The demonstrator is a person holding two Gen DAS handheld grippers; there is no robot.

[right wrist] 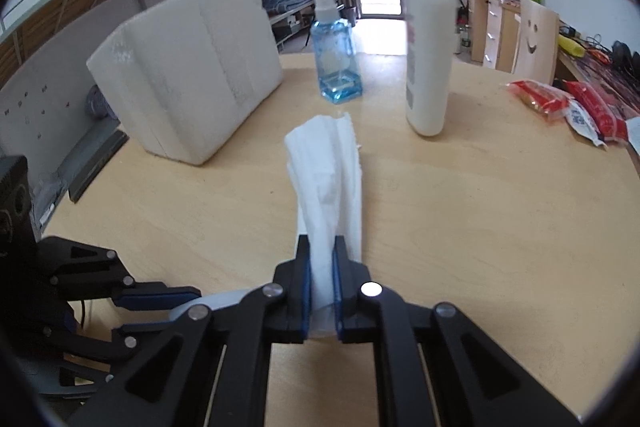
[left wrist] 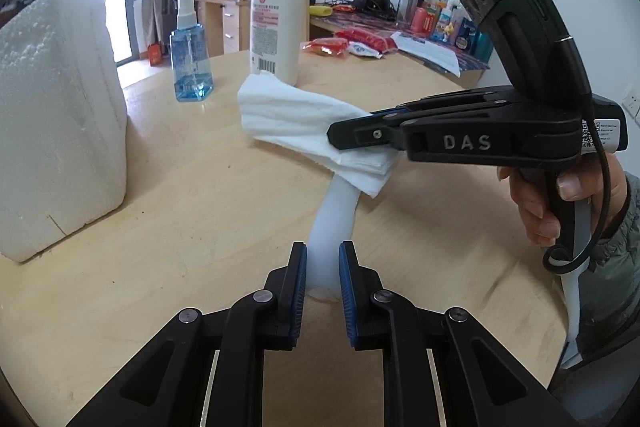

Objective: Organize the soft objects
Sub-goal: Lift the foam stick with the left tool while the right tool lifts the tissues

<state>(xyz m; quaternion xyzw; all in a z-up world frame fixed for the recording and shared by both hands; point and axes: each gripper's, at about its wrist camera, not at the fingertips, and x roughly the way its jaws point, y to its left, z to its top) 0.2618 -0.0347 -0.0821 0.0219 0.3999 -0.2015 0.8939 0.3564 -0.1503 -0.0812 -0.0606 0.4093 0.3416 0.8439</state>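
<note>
Left gripper (left wrist: 323,269) sits lowest in its own view, blue pads pressed onto a translucent white tube-like piece (left wrist: 334,223) that rises toward the right gripper. Material unclear through the fisheye; probably soft plastic or silicone.

Right gripper (right wrist: 321,259): jaws pinching a folded white tissue (right wrist: 326,179), held off the wooden table (right wrist: 480,207); the free end fans out forward, toward the bottles. In the left view the tissue drapes over the far end of the tube piece.

Step in hand, as judged: tissue lifted and being brought together with the tube piece, both tools engaged. Next move calls for keeping both pinches steady while the tissue is guided; the sheet is limp and will sag or slip if the grip loosens.

Count:
- tissue: 1
- tube piece: 1
- foam box (right wrist: 188,83): 1
- blue spray bottle (right wrist: 334,55): 1
- white pump bottle (right wrist: 428,47): 1
- snack packets (right wrist: 568,107) at the far table edge: about three, overlapping.
</note>
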